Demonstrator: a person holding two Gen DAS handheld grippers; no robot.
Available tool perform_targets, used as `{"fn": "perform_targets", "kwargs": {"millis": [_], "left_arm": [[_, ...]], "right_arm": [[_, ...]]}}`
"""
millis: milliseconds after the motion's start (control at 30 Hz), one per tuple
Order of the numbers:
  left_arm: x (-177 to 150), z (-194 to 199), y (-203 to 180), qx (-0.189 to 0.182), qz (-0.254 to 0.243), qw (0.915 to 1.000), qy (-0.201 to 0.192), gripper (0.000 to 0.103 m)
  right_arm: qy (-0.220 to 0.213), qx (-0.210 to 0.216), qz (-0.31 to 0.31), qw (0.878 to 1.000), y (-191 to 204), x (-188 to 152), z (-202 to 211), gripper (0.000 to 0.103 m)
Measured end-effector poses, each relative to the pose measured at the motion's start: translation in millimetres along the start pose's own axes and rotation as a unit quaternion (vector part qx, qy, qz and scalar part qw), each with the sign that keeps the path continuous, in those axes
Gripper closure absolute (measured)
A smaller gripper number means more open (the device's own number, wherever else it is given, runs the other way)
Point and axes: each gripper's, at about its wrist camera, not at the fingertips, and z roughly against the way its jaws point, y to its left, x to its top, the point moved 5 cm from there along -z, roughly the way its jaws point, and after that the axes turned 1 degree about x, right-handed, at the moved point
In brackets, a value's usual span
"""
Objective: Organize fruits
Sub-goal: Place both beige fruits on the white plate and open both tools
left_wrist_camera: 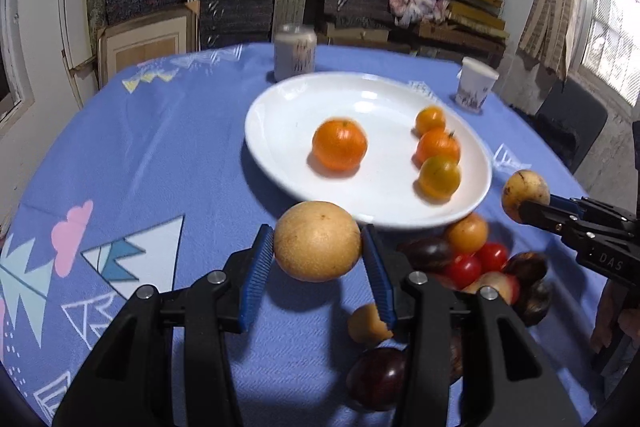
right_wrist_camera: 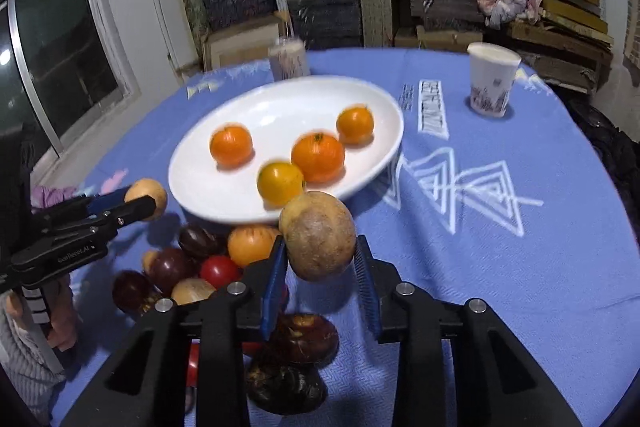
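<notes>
Transfer step: left claw (left_wrist_camera: pixel 318 247) grips tan fruit (left_wrist_camera: pixel 317 241), right claw (right_wrist_camera: pixel 320 251) grips brownish fruit (right_wrist_camera: pixel 320 235), both raised near plate (left_wrist_camera: pixel 280 107) front rim (four oranges inside). Next: carry over plate, lower, release gently.

One round white plate (left_wrist_camera: pixel 280 115)

Four small round orange fruits (left_wrist_camera: pixel 339 145) on it, one of them more yellow

Two round tan fruits up off the table: a big smooth tan fruit (left_wrist_camera: pixel 318 241) and a spotty tan fruit (right_wrist_camera: pixel 320 237)

In the pile on the one blue cloth (left_wrist_camera: pixel 160 147):
- at least two shiny red tomatoes (left_wrist_camera: pixel 464 269)
- one round yellow-orange fruit (left_wrist_camera: pixel 466 233)
- one pale peachy fruit (right_wrist_camera: pixel 192 291)
- one little tan fruit (left_wrist_camera: pixel 368 323)
- at least five dark purple-brown fruits (right_wrist_camera: pixel 172 267), maybe more hidden underneath

One white paper cup (right_wrist_camera: pixel 492 79)

One blurry pale can (left_wrist_camera: pixel 294 53) behind the plate
</notes>
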Motion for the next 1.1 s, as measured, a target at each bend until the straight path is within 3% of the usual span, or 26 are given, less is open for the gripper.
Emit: {"fn": "perform_targets", "kwargs": {"millis": [200, 400, 533, 700, 900, 1100], "left_arm": [[56.4, -13.8, -9.0, 0.015, -0.006, 0.9998, -0.015, 0.058], [93.7, -60.1, 2.6, 0.034, 0.019, 0.9992, 0.006, 0.058], [96.6, -92.3, 15.7, 0.038, 0.035, 0.9983, 0.028, 0.058], [89.1, -111.6, 20.0, 0.037, 0.037, 0.9978, 0.040, 0.058], [86.6, -104.7, 22.2, 0.038, 0.046, 0.9978, 0.027, 0.054], [72.9, -68.8, 29.2, 0.036, 0.058, 0.9976, 0.012, 0.051]], "right_arm": [[-0.023, 0.002, 0.006, 1.000, 6.1, 60.6, -1.4, 0.068], [0.007, 0.011, 0.011, 1.000, 20.0, 94.5, -61.8, 0.068], [0.043, 0.008, 0.026, 0.999, 28.1, 95.3, -102.3, 0.068], [0.066, -0.007, 0.030, 0.997, 23.8, 92.8, -124.8, 0.068], [0.047, 0.004, 0.019, 0.999, 20.2, 94.2, -112.6, 0.067], [0.029, 0.015, 0.020, 0.999, 22.7, 89.2, -80.9, 0.062]]}}
